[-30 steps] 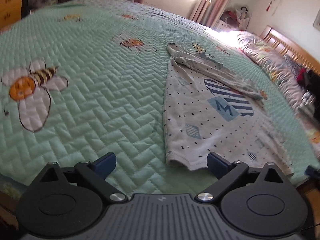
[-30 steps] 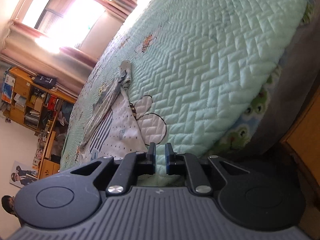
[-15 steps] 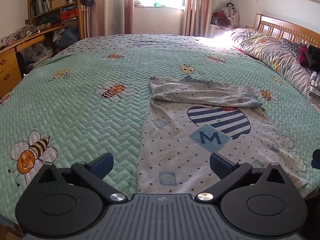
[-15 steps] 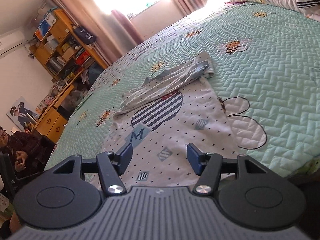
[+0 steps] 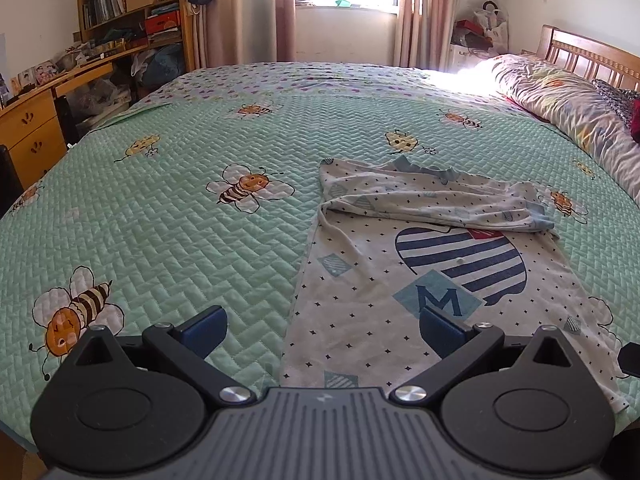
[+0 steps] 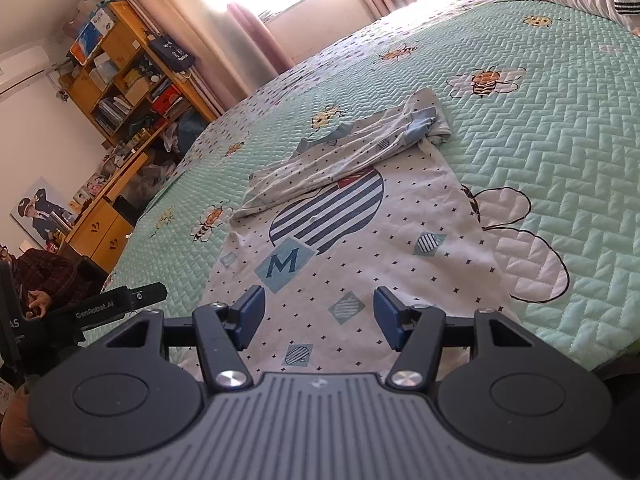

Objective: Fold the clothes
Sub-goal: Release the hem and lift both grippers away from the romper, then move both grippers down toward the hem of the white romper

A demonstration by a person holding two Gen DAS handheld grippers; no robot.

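shirt (image 5: 420, 280) flat | green bee quilt (image 5: 180, 220) | bedroom | both grippers (image 5: 320, 330) (image 6: 318, 316) spread, empty

White dotted cotton shirt (image 5: 360, 312): navy-striped print, blue "M" patch. Mint-green quilted bedspread (image 5: 180, 240): chevron stitching, orange-and-black bee motifs.

Bee-print quilt (image 5: 168, 216) (pillow (image 5: 560, 100) beyond)

Shirt (image 5: 400, 304) hem hidden behind gripper body; person (image 6: 36, 284) cut off by left edge.
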